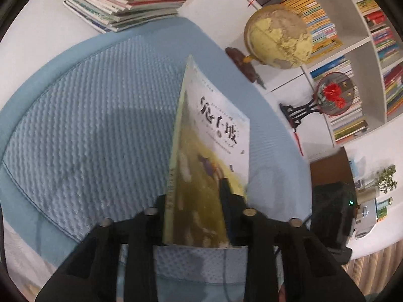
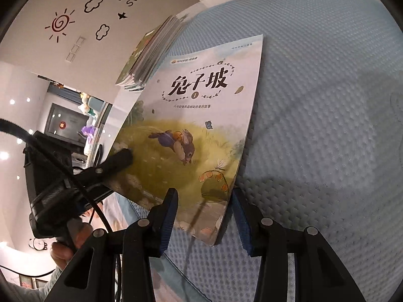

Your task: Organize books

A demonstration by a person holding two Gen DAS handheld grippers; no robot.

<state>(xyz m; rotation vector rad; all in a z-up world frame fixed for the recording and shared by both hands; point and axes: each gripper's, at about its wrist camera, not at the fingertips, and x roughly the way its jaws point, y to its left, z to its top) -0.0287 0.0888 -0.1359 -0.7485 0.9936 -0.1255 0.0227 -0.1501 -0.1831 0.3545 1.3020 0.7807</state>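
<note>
A thin picture book with a rabbit on its cover [image 2: 196, 125] is held up at a tilt above the blue textured mat [image 2: 327, 125]. My left gripper [image 1: 196, 201] is shut on the book's lower edge [image 1: 201, 176]; it also shows in the right wrist view [image 2: 118, 161], clamped on the cover's left side. My right gripper [image 2: 204, 211] is open, with its fingers on either side of the book's bottom corner, not pressing it. A stack of thin books [image 1: 121, 2] lies at the far edge of the mat and shows in the right wrist view [image 2: 153, 50] too.
A globe [image 1: 279, 37] on a wooden base and a round red-flower ornament on a black stand [image 1: 332, 93] stand on the white table [image 1: 219, 22] right of the mat [image 1: 88, 113]. A bookshelf [image 1: 365, 50] lies beyond. A black device [image 1: 332, 214] sits near the right.
</note>
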